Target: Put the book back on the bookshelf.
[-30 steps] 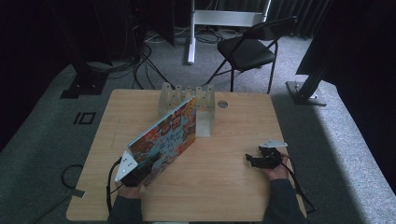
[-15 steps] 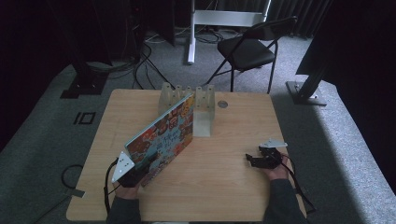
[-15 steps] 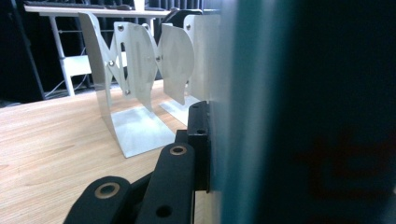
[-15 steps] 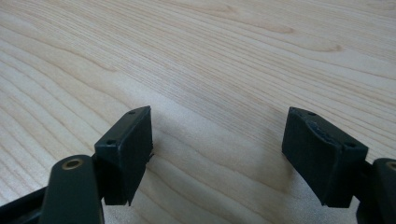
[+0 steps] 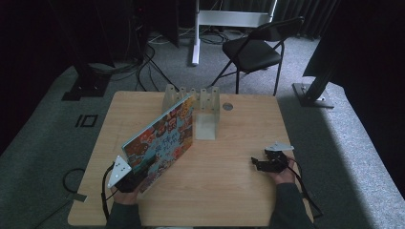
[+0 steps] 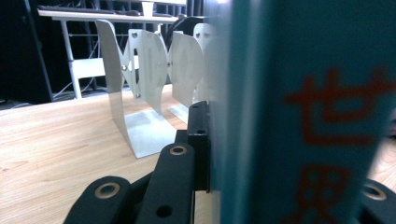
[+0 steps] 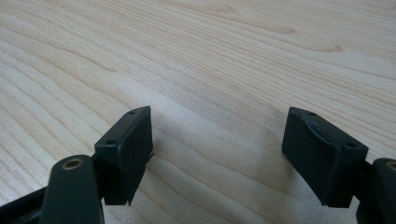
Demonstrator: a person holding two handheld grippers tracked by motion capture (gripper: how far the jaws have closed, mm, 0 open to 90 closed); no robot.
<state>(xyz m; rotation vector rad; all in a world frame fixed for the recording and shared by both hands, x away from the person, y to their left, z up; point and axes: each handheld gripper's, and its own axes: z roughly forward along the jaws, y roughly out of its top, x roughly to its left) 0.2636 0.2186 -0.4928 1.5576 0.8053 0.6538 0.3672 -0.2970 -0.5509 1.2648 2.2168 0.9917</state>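
A large book with a colourful cartoon cover stands tilted over the left half of the wooden table. My left gripper is shut on its near corner. In the left gripper view the teal spine with red characters is pressed against the left pad. The book's far corner reaches a white metal divider rack at the table's back. That rack stands just ahead of the book. At the right, my right gripper lies low over the table, open, with bare wood between its jaws.
The rack's flat base plate lies just right of the book. A round grommet sits in the tabletop behind it. A folding chair and stand feet are on the carpet beyond the table. Cables trail from both grippers.
The book and my left gripper have shifted slightly to the left, the book's far corner closing on the rack. The right gripper has not moved.
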